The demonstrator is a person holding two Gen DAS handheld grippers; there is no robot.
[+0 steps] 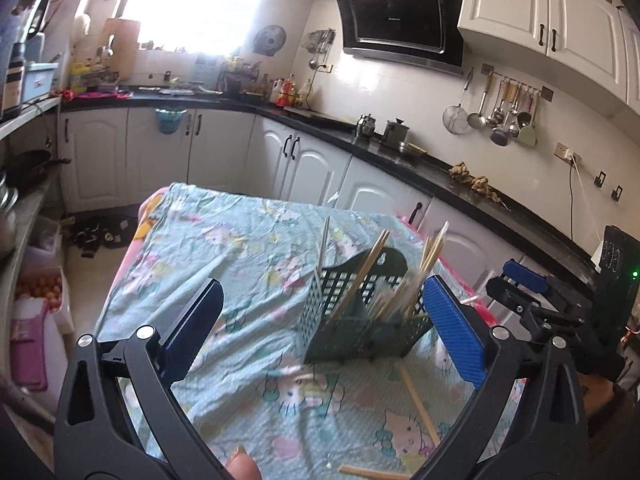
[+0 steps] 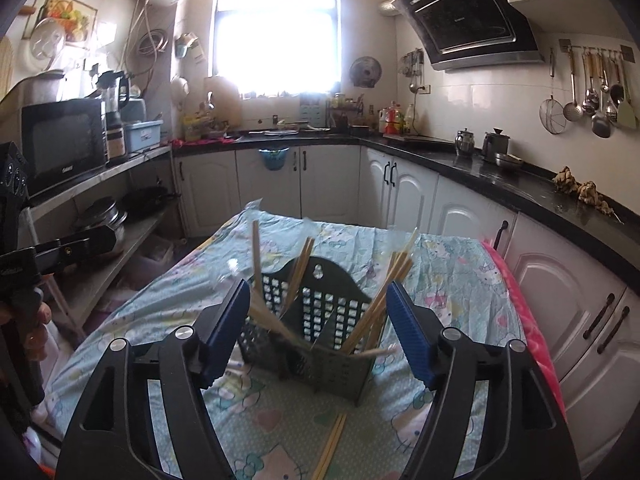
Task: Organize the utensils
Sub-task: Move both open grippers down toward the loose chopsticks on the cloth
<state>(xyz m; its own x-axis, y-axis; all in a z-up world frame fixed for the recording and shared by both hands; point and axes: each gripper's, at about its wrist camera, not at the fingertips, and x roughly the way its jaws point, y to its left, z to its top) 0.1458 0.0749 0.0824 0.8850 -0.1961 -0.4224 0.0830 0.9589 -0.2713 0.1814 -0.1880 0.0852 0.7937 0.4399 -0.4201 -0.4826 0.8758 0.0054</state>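
Both our grippers are spread wide and hold nothing: the left gripper (image 1: pixel 320 328) and the right gripper (image 2: pixel 318 332) each frame the dark holder (image 2: pixel 316 332) between their fingers, near but apart from it; most chopsticks (image 2: pixel 372 312) already stand inside it; a loose pair (image 2: pixel 330 446) lies on the patterned cloth (image 2: pixel 452 280) just in front, nearer us, so we judge the job mostly done, with those strays left.

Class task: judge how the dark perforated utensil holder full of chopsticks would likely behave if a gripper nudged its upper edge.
The utensil holder looks like thin perforated plastic, so probably light and easily slid on the cloth. Its chopsticks lean outward above the rim, so it may tip or spill them.
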